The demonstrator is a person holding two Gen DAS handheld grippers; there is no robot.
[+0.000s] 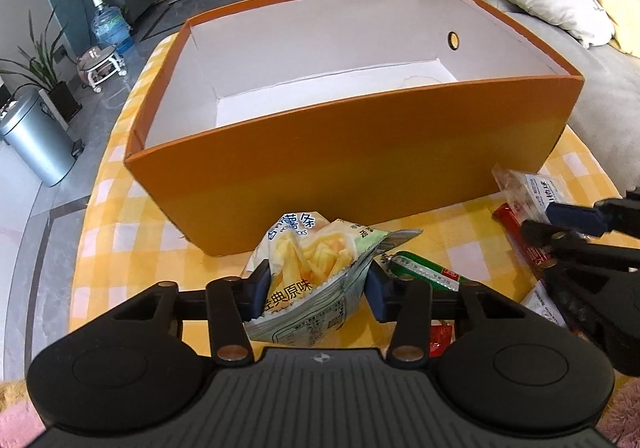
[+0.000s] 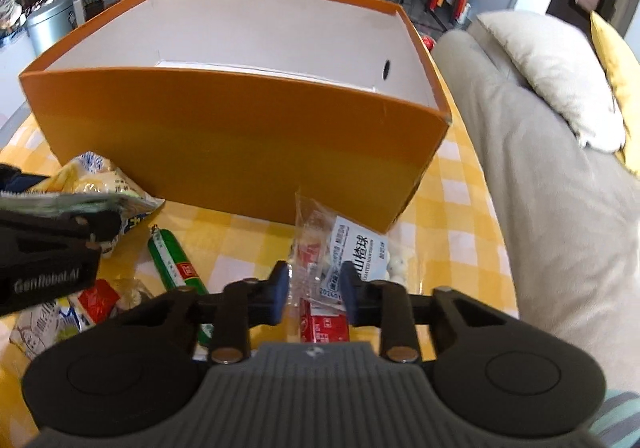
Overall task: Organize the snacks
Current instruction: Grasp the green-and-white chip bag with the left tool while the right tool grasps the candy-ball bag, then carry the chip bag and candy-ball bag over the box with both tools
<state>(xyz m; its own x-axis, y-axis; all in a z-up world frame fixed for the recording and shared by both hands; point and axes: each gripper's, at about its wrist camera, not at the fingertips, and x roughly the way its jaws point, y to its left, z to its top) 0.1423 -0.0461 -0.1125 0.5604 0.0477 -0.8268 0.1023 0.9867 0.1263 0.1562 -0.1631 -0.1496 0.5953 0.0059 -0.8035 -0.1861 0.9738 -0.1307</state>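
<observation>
Left gripper [image 1: 314, 290]: clamped on the fries packet [image 1: 316, 268], pads pressed against both crumpled sides; packet held up just in front of the box's near wall.
Right gripper [image 2: 314, 292]: closed on the clear hawthorn-ball packet [image 2: 352, 256], which is lifted near the box's near right corner.
Orange box [image 1: 352, 156]: set on the yellow checked tablecloth [image 1: 108, 240], open at the top, white interior; no snacks seen inside.
Green sausage stick [image 2: 172, 260]: lying flat on the cloth between the two grippers, near the table's front edge.
Red packet [image 2: 324, 326]: seen on the cloth directly below the right gripper's fingers.
White-and-red packets [image 2: 80, 308]: piled at the front left, partly hidden by the left gripper.
Sofa [image 2: 540, 188]: bordering the table's right edge.
</observation>
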